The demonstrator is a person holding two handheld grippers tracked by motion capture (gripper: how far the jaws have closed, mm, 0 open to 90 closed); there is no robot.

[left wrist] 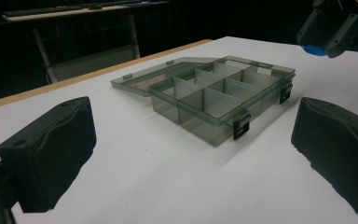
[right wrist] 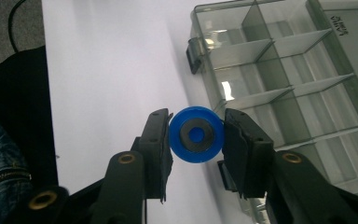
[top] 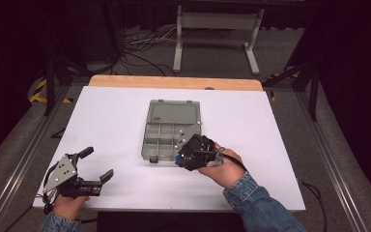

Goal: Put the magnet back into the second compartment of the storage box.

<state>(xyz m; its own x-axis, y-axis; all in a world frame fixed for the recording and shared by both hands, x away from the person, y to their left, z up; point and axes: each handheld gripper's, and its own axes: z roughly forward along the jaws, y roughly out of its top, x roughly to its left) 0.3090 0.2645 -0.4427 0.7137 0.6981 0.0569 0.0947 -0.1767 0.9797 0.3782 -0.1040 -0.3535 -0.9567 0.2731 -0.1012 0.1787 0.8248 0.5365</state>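
A smoky grey compartment box (top: 147,145) lies mid-table with its lid (top: 174,112) swung open towards the far side. My right gripper (top: 181,158) hovers at the box's near right corner, shut on a blue round part (right wrist: 196,134) that has a dark ring in its centre. Both pads press its sides, just above the table beside the box wall (right wrist: 200,28). My left gripper (top: 98,163) rests at the table's near left corner, open and empty. In the left gripper view the box (left wrist: 205,128) lies ahead between the jaws, and the blue part (left wrist: 314,49) shows at upper right.
The white table top (top: 251,121) has a wooden strip (top: 174,82) along its far edge. A metal stand (top: 217,24) and cables lie on the floor beyond. Rails (top: 14,159) run along both sides. The box's compartments (left wrist: 219,100) hold nothing.
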